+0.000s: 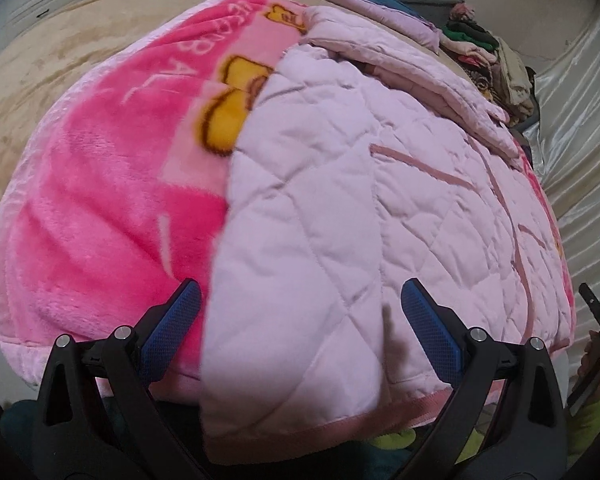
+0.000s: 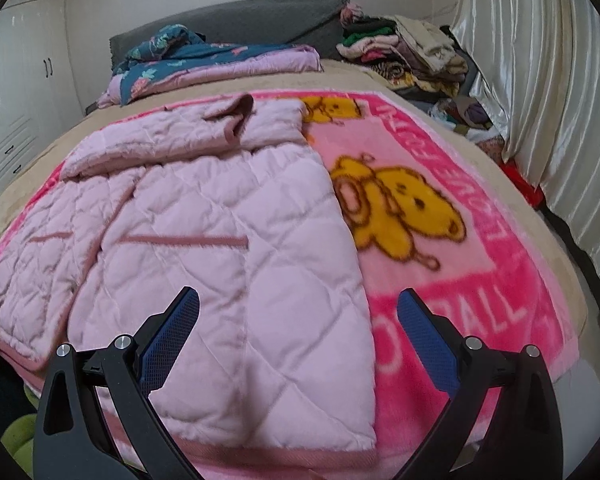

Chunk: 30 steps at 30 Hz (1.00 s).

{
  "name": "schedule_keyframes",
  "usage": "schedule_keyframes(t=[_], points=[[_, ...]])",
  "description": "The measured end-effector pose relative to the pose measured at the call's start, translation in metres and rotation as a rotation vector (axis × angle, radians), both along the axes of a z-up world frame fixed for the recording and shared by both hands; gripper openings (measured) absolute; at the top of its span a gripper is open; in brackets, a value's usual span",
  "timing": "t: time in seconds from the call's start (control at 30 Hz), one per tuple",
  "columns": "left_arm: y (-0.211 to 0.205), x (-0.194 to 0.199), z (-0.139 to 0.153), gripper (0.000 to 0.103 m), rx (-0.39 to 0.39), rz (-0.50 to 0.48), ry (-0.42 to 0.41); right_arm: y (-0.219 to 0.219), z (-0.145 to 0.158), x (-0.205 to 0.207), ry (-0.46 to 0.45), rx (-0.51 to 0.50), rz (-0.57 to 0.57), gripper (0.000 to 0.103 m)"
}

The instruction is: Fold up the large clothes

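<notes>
Left wrist view cuts off quilted jacket [image 1: 340,220] hem behind hand-held gripper [image 1: 300,332].

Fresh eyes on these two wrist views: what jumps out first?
The pale pink quilted jacket spread flat in the middle of the bed, lying on a hot pink blanket with yellow bears. Both grippers, left and right, sit open at its near hem, holding nothing. Behind, a pile of folded clothes stands by the headboard.

Quilted jacket [image 2: 204,232] spread on a blanket [image 2: 440,280] on the bed [image 2: 28,176], folded bedding [image 2: 220,60] and stacked clothes [image 2: 404,48] behind.
</notes>
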<state>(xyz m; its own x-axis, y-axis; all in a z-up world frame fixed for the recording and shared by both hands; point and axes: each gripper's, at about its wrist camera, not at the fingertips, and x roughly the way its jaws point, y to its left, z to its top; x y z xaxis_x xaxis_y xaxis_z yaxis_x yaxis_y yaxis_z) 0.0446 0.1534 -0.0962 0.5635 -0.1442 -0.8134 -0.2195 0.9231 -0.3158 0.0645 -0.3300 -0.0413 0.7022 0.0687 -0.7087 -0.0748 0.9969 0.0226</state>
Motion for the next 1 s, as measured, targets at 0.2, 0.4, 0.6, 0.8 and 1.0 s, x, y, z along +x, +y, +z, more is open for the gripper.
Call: schedule_keyframes(t=[0.2, 0.4, 0.6, 0.8, 1.0], points=[[-0.022, 0.001, 0.0, 0.083, 0.042, -0.046, -0.004, -0.013, -0.026, -0.009, 0.086, 0.017, -0.002, 0.099], [-0.025, -0.002, 0.001, 0.068, 0.045, -0.043, -0.022, -0.027, -0.048, -0.017, 0.161, 0.069, 0.007, 0.099], [-0.021, -0.007, 0.004, 0.062, 0.024, -0.031, -0.037, -0.046, -0.071, -0.021, 0.235, 0.238, 0.01, 0.098], [-0.018, -0.008, 0.001, 0.064, 0.011, -0.024, -0.023, -0.036, -0.065, -0.026, 0.222, 0.281, 0.096, 0.061], [-0.023, -0.01, 0.0, 0.068, 0.035, -0.034, -0.019, -0.02, -0.048, -0.034, 0.16, 0.211, 0.177, 0.029]])
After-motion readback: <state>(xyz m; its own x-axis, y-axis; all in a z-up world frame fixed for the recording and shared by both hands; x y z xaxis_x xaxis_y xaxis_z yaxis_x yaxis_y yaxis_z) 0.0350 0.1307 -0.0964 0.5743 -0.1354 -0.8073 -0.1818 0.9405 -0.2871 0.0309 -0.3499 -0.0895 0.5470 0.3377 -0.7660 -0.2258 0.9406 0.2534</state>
